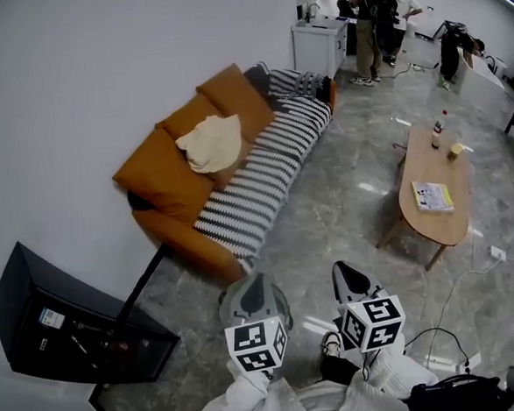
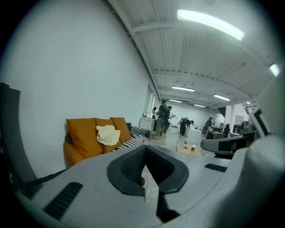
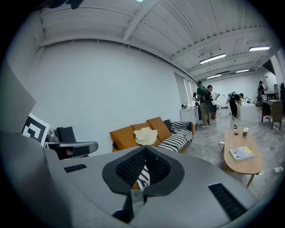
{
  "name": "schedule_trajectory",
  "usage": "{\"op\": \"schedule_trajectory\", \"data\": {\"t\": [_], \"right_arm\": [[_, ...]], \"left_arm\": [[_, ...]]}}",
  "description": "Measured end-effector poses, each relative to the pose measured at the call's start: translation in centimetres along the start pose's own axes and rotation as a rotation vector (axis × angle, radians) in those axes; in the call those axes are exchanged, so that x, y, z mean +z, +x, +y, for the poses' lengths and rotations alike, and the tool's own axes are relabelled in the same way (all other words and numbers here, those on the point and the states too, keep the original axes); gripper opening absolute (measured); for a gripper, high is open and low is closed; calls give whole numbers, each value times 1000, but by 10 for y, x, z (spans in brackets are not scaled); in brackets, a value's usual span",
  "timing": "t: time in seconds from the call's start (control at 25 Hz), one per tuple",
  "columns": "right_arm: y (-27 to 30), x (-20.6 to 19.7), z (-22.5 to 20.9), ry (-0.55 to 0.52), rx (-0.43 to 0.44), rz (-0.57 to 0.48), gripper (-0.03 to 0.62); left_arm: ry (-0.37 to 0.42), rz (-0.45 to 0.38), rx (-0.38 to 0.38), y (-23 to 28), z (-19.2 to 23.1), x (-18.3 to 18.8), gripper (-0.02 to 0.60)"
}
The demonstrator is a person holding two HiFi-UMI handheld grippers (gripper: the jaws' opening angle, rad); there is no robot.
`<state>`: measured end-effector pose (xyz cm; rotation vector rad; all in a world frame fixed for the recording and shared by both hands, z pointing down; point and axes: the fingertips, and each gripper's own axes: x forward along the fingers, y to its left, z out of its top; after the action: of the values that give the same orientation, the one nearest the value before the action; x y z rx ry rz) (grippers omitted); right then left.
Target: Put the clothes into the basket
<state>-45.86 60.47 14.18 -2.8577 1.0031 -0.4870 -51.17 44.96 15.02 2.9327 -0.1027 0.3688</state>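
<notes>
Cream-coloured cloth garment [image 1: 210,142] lies crumpled against the back cushions of the orange upholstered sofa [image 1: 149,168], above the black-and-white striped blanket [image 1: 264,178] that covers the sofa's seat. Black box-shaped bin [image 1: 73,332] stands by the wall off the sofa's near end, apart from it. Left gripper [image 1: 255,284] and right gripper [image 1: 347,268] are side by side over the grey marbled floor [image 1: 345,203] before the sofa's near end, well apart from the garment. Each has its jaws closed together on nothing (only background shows through the hollow behind the tips). Oval wooden table [image 1: 437,209] stands across the floor from the sofa.
</notes>
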Motion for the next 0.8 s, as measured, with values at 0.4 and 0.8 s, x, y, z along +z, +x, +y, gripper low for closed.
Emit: {"op": "schedule_trajectory", "data": {"t": [0.4,0.8], "right_arm": [[54,46,-126,35,50,23,23],[89,48,-191,94,71,59,23]], "left_arm": [[-9,-2,3,121,-82,25,3],[9,40,6,184,-118,21,3]]}}
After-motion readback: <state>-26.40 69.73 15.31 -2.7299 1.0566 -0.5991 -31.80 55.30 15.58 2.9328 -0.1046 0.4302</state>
